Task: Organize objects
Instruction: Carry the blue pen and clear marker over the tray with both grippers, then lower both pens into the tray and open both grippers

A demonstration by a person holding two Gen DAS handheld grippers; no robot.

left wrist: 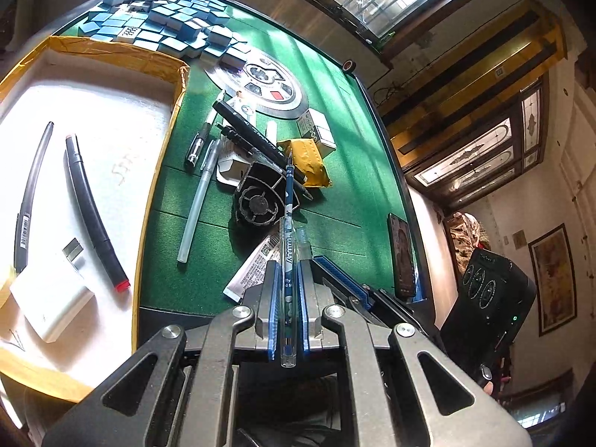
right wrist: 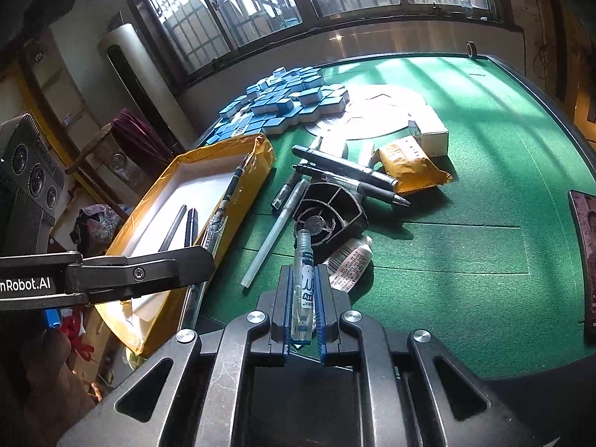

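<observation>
The left tongs point(left wrist: 287, 298) pinch a blue patterned pen point(left wrist: 287, 231), its tip pointing forward above the clutter on the green desk point(left wrist: 342, 171). The right tongs point(right wrist: 304, 298) pinch the pen's clear cap point(right wrist: 303, 283) (threaded end forward). Both hang above the desk. To the left sits a yellow-taped box point(left wrist: 156, 171) holding two black pens point(left wrist: 93, 216); blue mahjong tiles point(left wrist: 160, 18) pile beyond.

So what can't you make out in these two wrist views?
- Left wrist view: the pen rear end, hidden between the fingers.
- Right wrist view: the box near corner, behind the left gripper.
- Both views: tube print, too small.
- Right wrist view: phone, cut by the edge.
</observation>
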